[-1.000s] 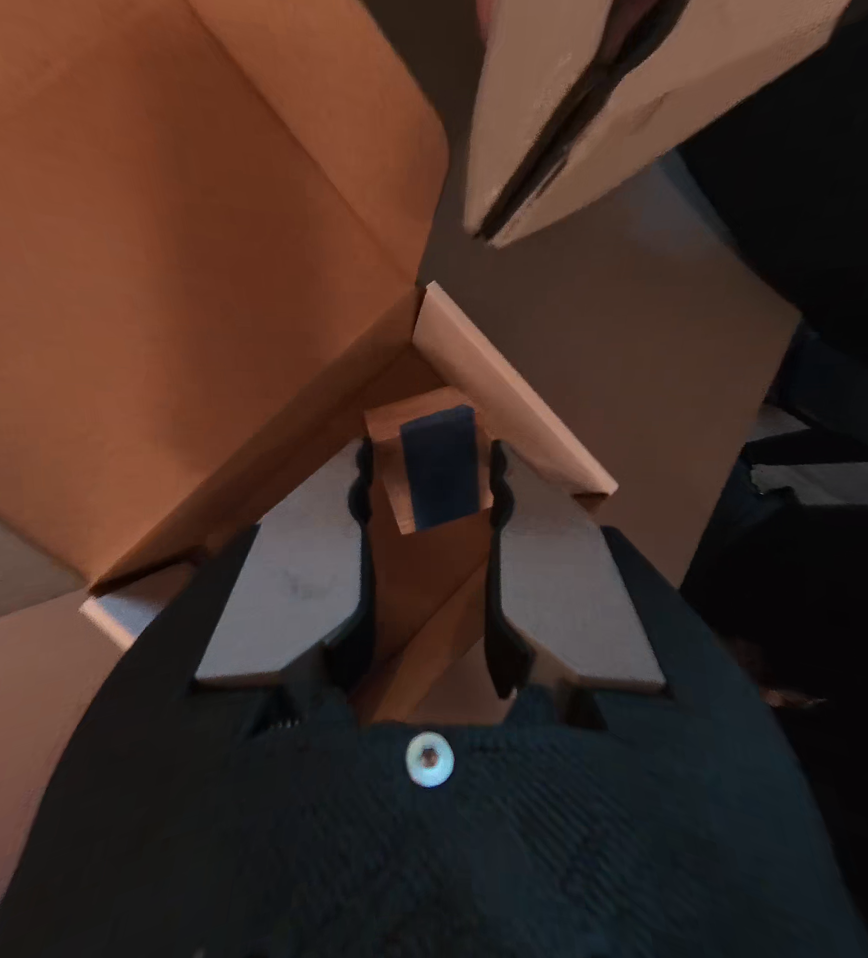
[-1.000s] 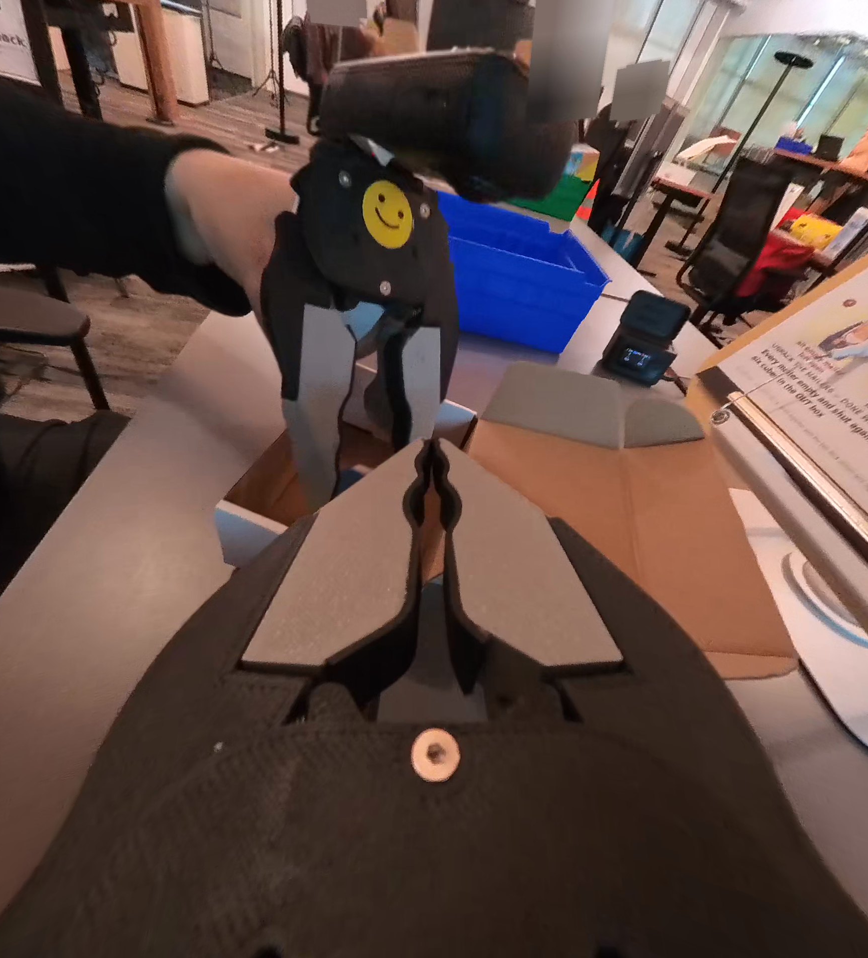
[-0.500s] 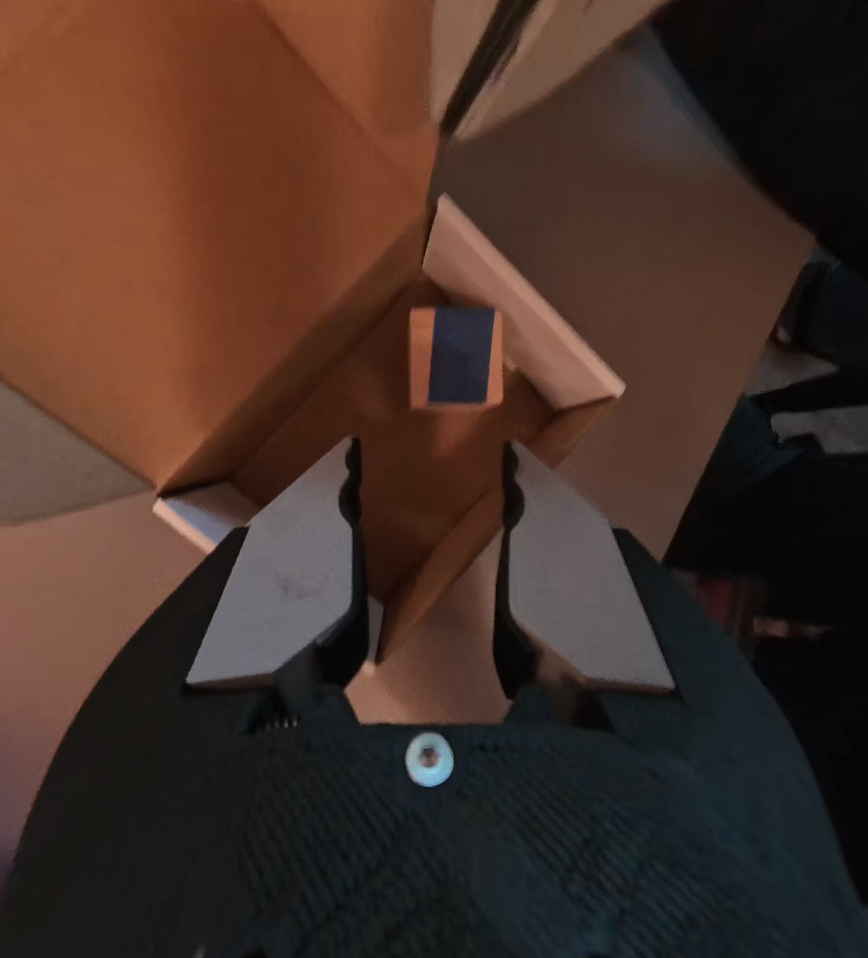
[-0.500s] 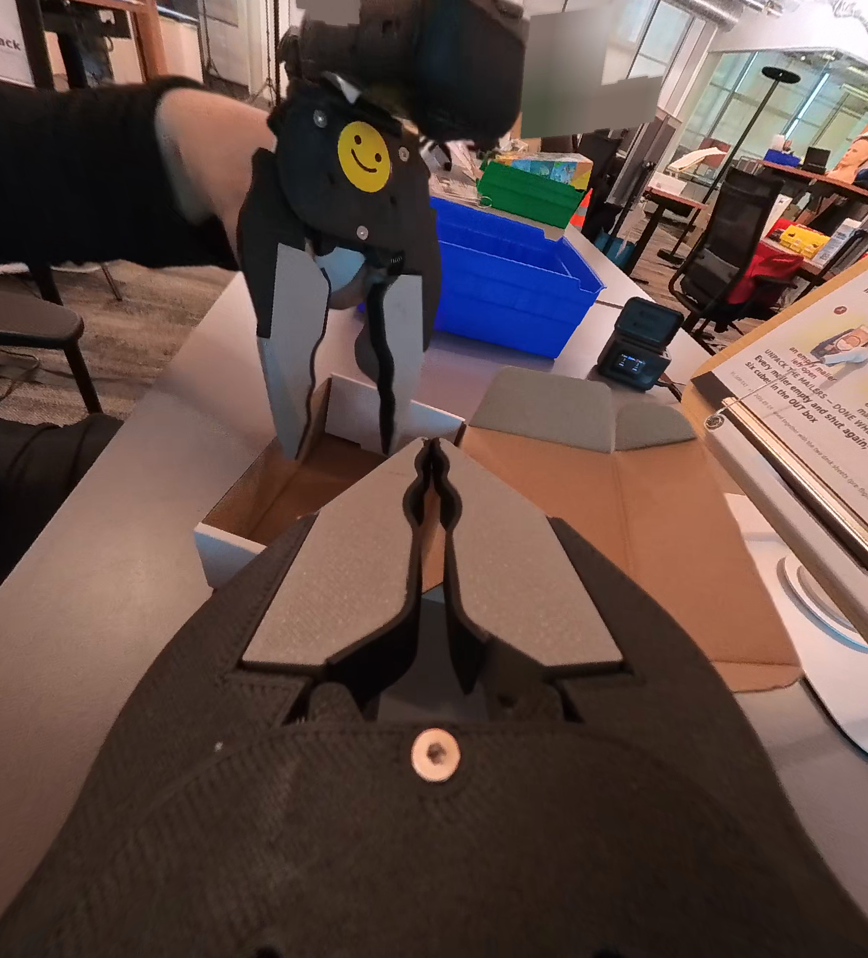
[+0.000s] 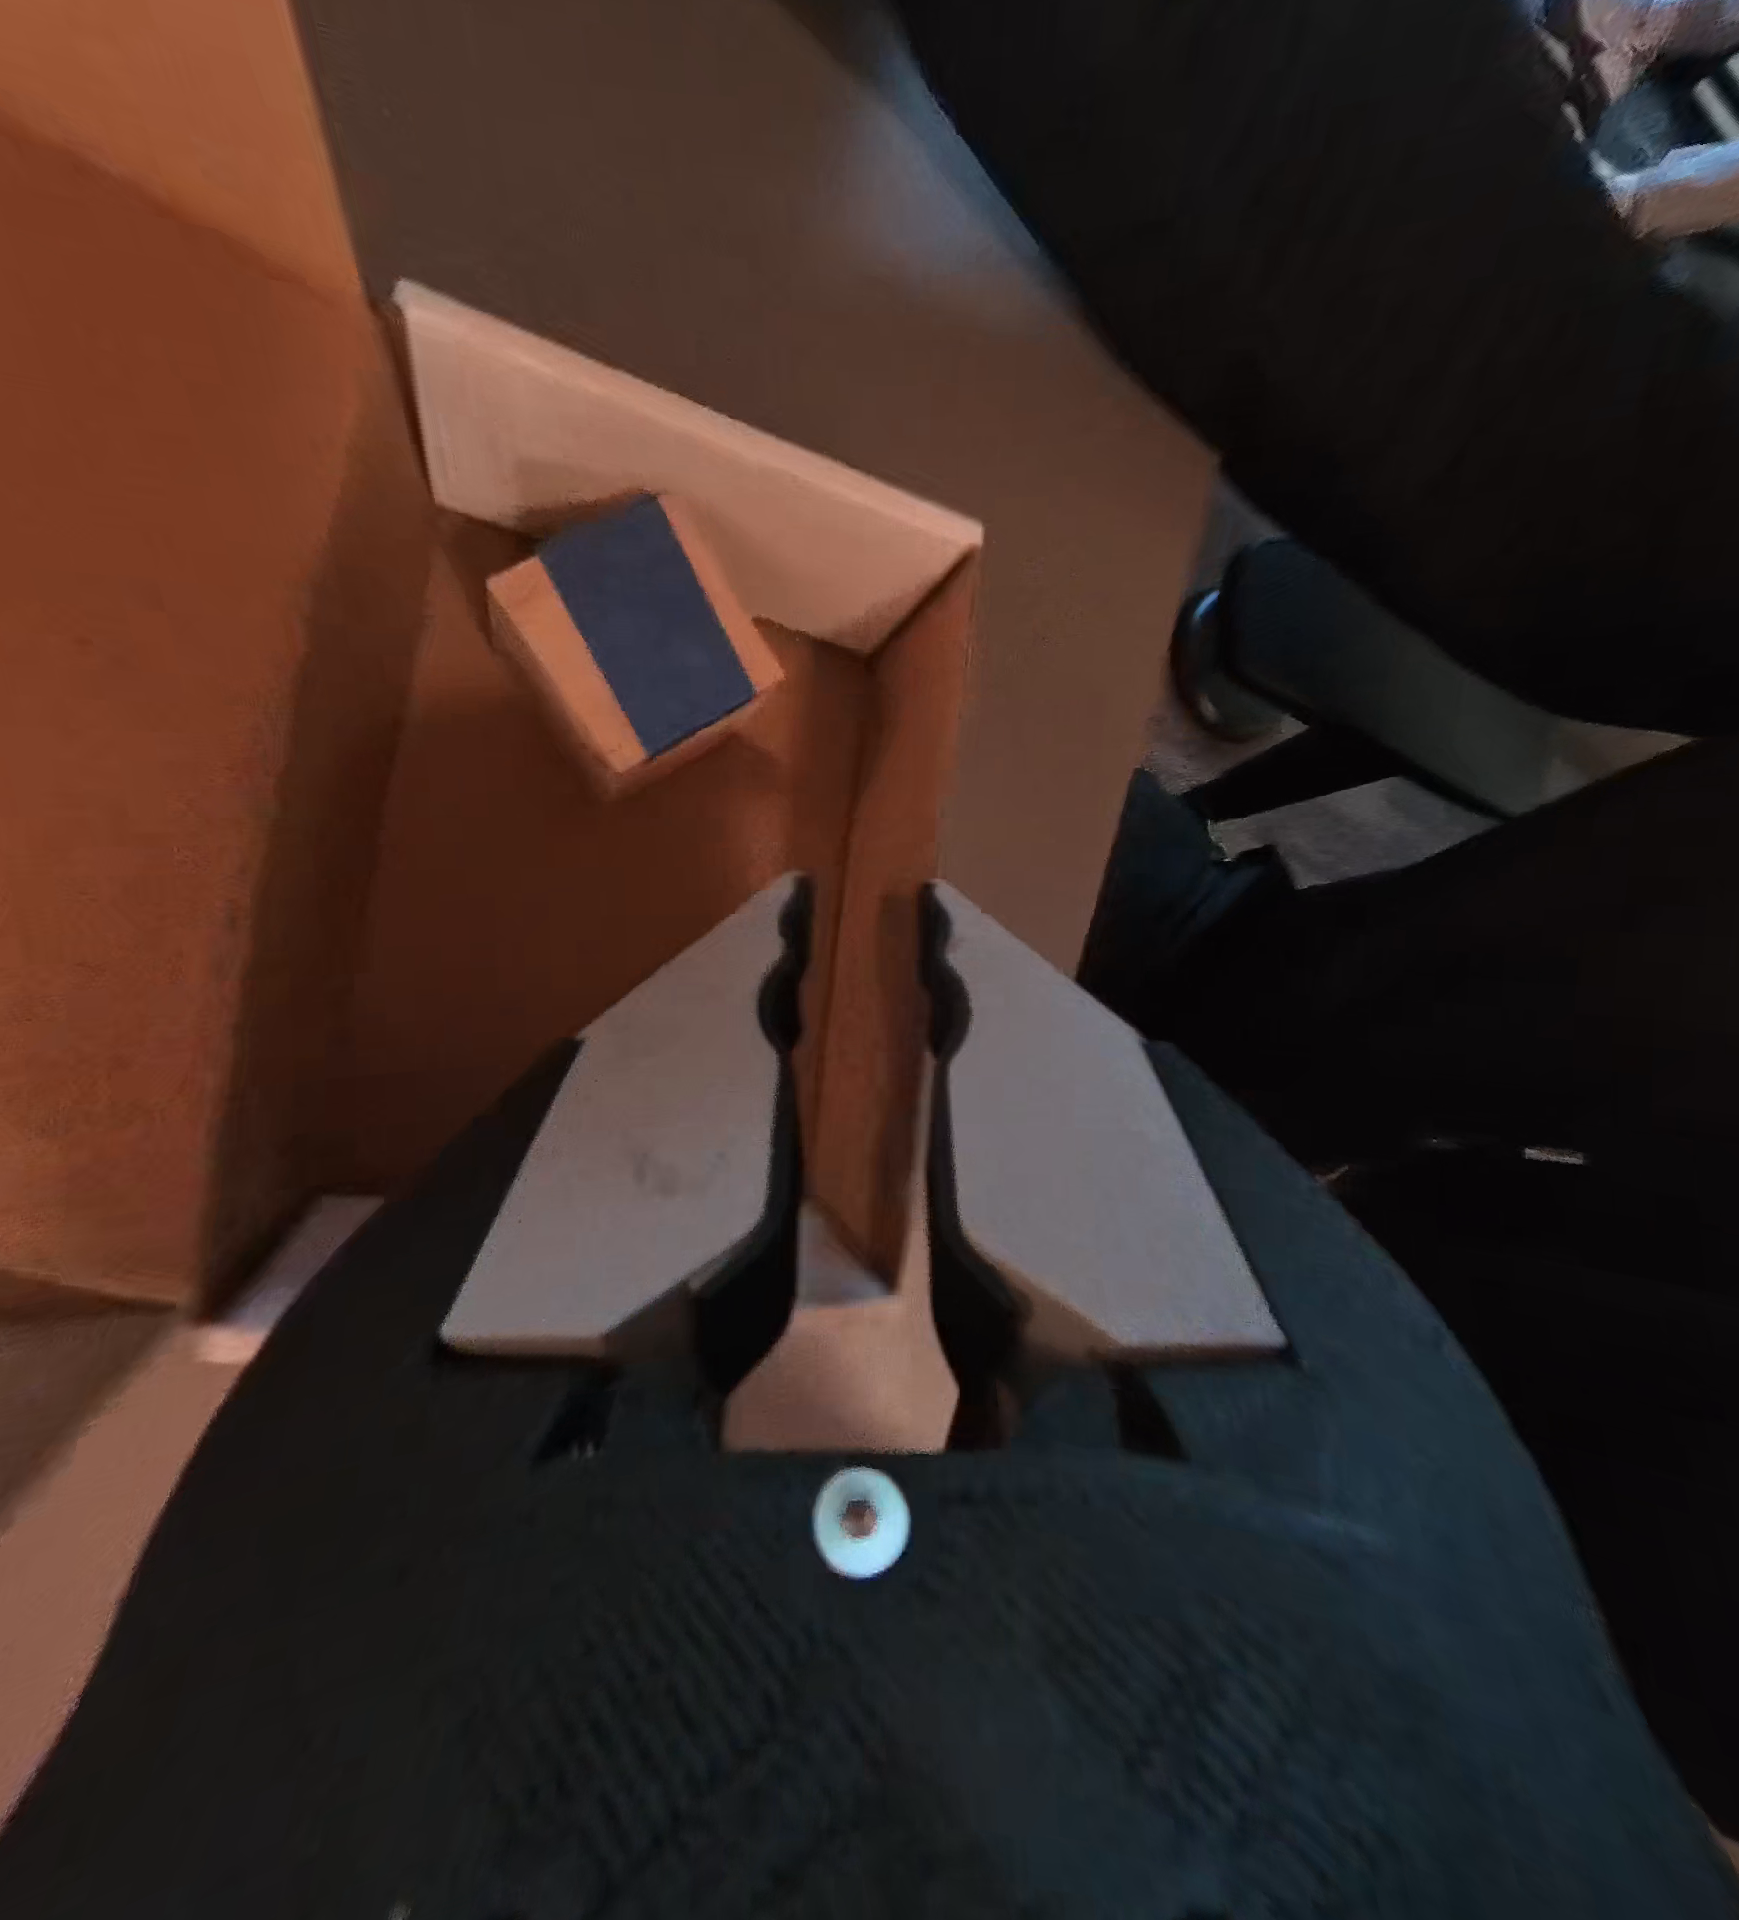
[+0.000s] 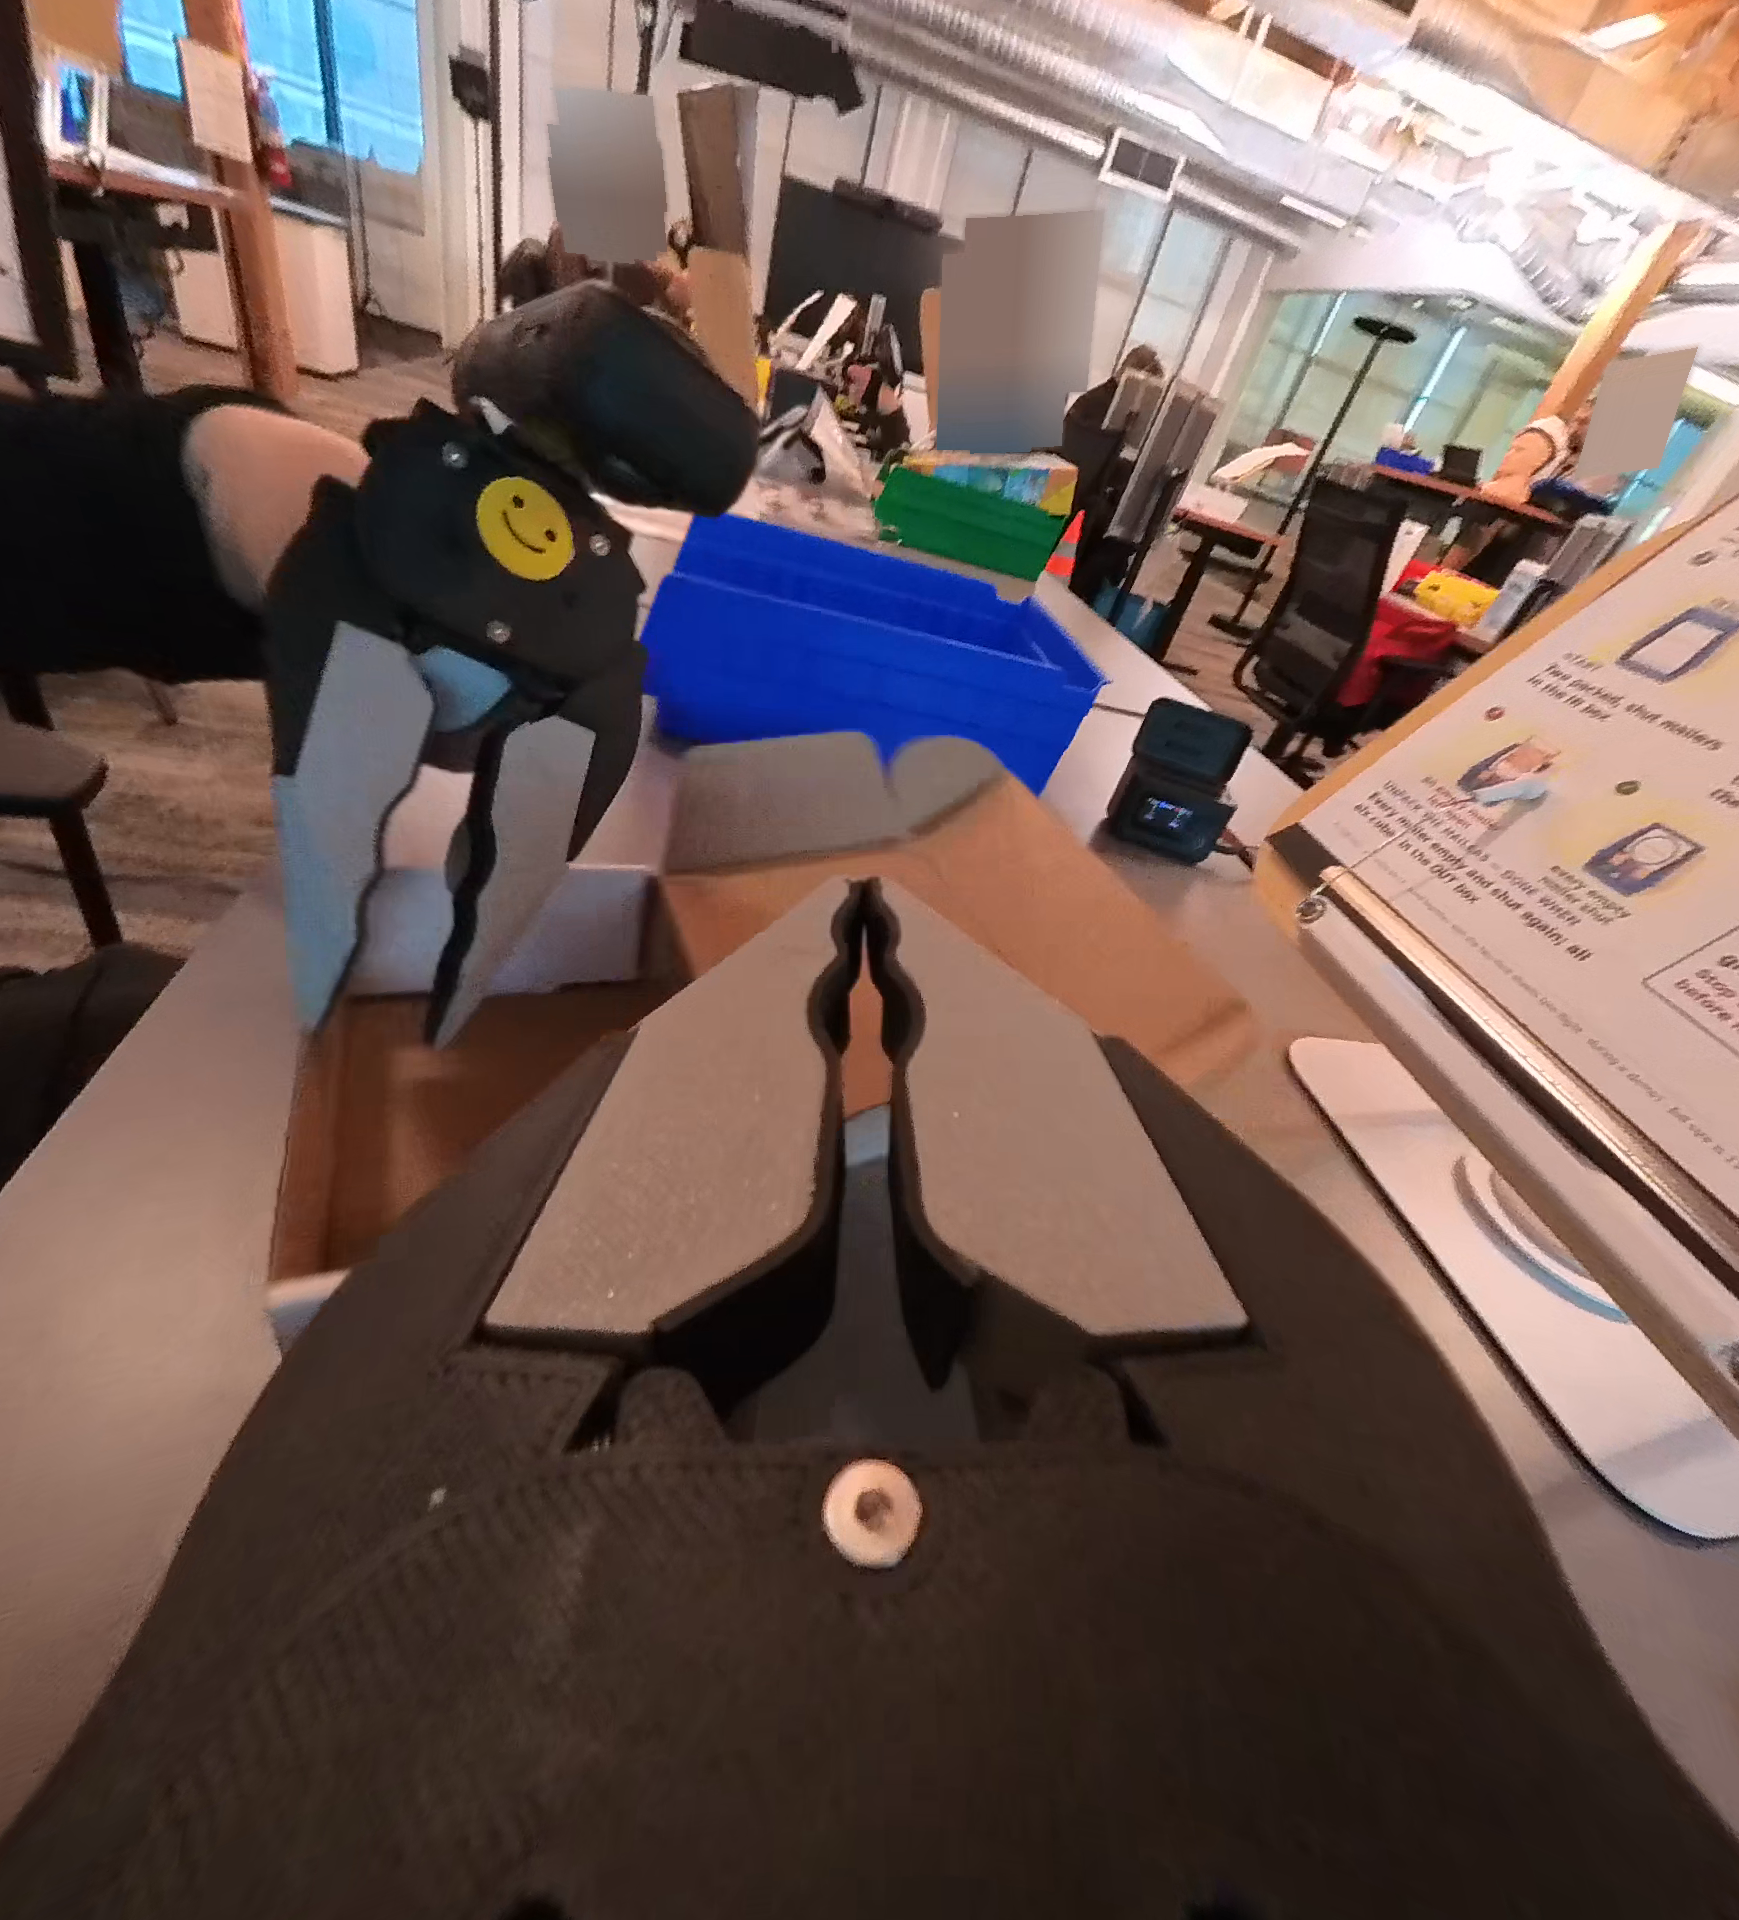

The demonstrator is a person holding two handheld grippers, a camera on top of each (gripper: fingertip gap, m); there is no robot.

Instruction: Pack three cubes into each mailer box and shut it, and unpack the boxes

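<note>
One cube (image 5: 636, 636) lies alone inside the open mailer box (image 5: 221, 727), tucked into a far corner of its brown cardboard floor, one corner against the end wall. It is pale wood with a dark navy face turned up, and it sits skewed to the box walls, an edge pointing toward the corner. The box is plain kraft inside and white outside, its lid (image 6: 948, 862) folded back flat with grey tuck flaps, its long axis running away toward the blue bin (image 6: 844, 655) at the worktop's (image 6: 86, 1195) far edge. The left gripper (image 6: 382, 1023) hangs over the box's left end, jaws parted and holding nothing; a yellow smiley sticker (image 6: 524, 527) marks its body. The right gripper (image 6: 862, 920) sits above the box's near edge, fingertips pressed together, nothing visible between them. An instruction sheet (image 6: 1623, 831) stands on a board at the right edge; a small black device (image 6: 1182, 779) sits beyond the lid.
</note>
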